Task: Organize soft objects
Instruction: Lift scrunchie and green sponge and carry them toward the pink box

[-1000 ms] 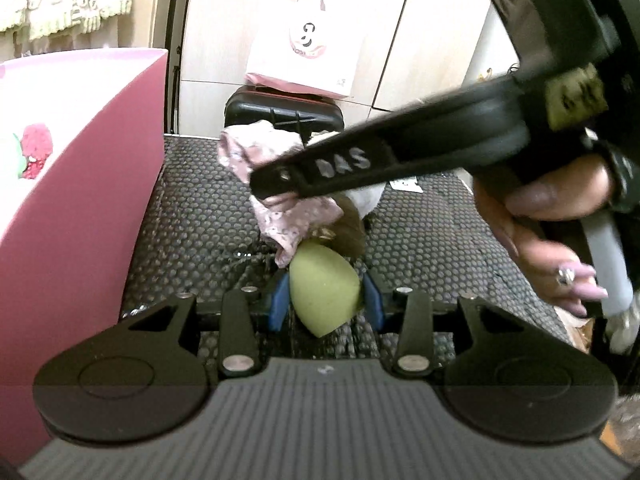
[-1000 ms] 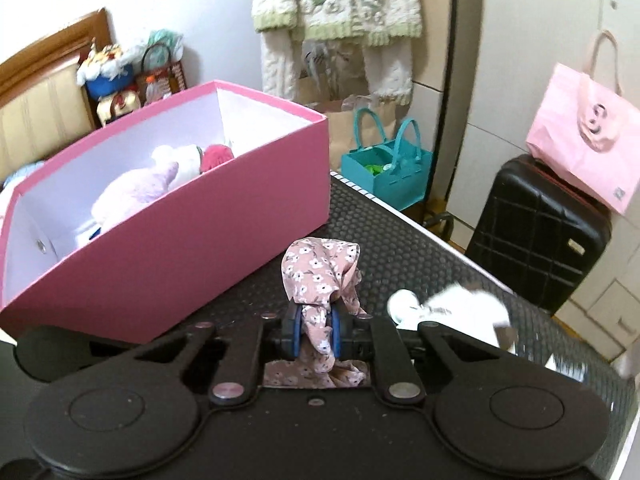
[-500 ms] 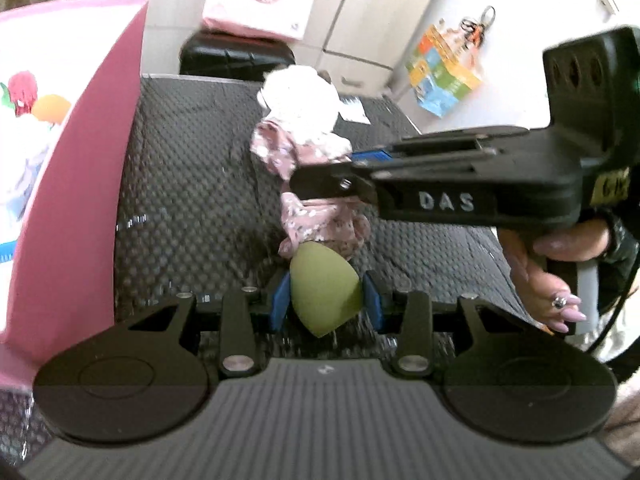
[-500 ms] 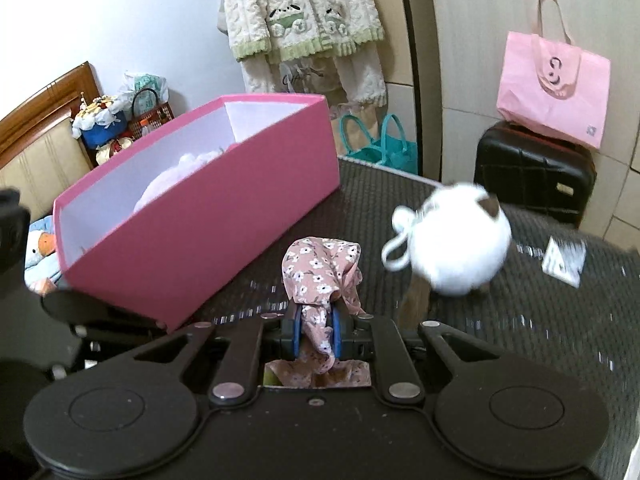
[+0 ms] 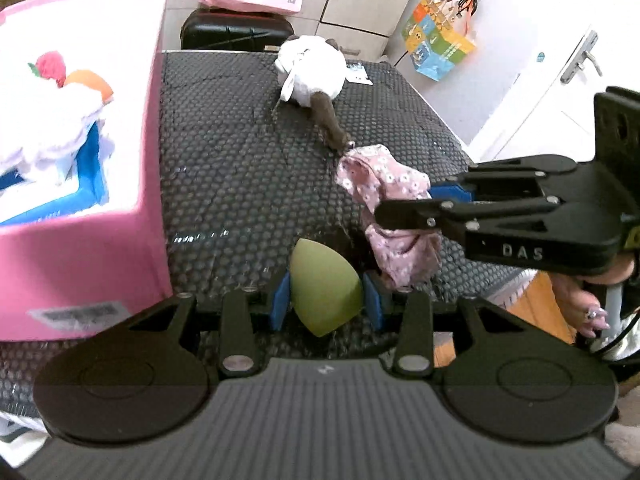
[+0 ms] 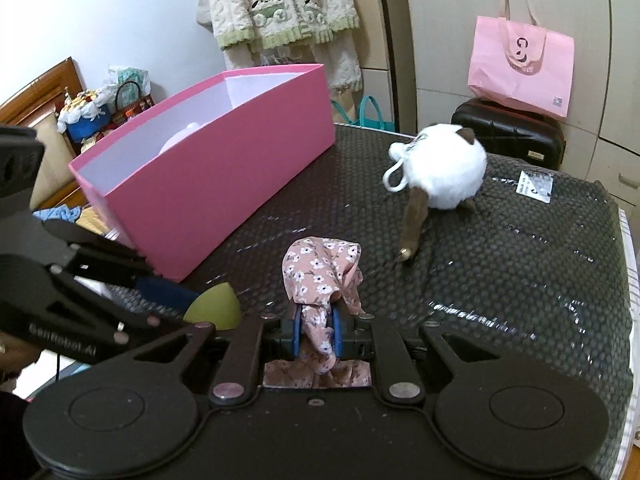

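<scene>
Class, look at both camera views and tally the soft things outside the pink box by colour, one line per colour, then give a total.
Green: 1, the green teardrop-shaped sponge clamped in the left gripper.
Pink: 1, the pink floral fabric scrunchie clamped in the right gripper.
White: 1, the white round plush toy with brown tail lying on the black mat.
Total: 3

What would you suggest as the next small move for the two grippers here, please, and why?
Probably carry both toward the open pink box and release over it. The left gripper is shut on the green teardrop sponge, the right gripper on the pink floral cloth, and the box already holds soft toys.
</scene>
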The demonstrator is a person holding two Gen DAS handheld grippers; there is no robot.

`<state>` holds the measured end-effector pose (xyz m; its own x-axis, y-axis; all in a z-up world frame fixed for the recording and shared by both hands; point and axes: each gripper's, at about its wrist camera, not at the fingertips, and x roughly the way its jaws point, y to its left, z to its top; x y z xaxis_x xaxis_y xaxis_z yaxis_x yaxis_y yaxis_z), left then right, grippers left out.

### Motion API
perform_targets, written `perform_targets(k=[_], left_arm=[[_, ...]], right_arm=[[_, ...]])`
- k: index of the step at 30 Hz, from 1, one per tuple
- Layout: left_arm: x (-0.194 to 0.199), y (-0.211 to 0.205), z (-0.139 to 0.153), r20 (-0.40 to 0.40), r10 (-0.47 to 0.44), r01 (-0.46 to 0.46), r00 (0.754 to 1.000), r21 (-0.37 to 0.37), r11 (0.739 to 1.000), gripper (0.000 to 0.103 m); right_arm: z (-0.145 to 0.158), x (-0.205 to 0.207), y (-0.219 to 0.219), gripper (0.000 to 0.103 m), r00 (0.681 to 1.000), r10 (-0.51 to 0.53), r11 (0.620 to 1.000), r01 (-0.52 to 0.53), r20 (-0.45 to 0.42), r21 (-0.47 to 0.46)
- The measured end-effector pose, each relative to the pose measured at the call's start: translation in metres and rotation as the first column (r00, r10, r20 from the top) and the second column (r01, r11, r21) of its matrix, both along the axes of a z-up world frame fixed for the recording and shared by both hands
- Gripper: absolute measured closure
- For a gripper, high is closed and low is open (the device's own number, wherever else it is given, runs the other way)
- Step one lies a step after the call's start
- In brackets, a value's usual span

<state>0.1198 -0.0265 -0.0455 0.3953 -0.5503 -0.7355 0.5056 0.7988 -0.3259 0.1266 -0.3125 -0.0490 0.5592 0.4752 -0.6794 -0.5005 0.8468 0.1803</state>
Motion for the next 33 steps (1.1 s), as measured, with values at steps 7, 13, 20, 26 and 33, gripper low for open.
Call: perform_targets(k=[7,13,20,26,33], left_arm=[[-0.009,0.021,0.005,-0.018,-0.007,0.007,1.000,0.027,1.000,0.065],[-0.021,0.039,0.012,-0.040,-0.040,0.042,0.998,0.044,0.998,0.064],[-0.038,0.065,0.020,-0.043,-0.015,0.018,0.999,0.078,0.997,0.064],[-0.053,0.085,0.039,-0.011,-0.015,0.016,1.000,0.099,0.995,0.064],[-0.059,0.099,0.074,0.067,-0.027,0.020,0.997,0.103,0.994,0.064]], right_arm=[[0.005,-0.013,0.020,0.084,0.999,0.034,0.999,-0.034,-0.041,0.005],[0.018,-0.026,0.036,0.084,0.992,0.111,0.993,-0.107,-0.066,0.056],[0.029,-0.035,0.063,0.084,0.964,0.246,0.963,-0.232,-0.096,0.139],[0.043,-0.038,0.091,0.083,0.934,0.343,0.930,-0.323,-0.098,0.176],[0.072,-0.038,0.115,0.083,0.922,0.387,0.910,-0.379,-0.019,0.169]])
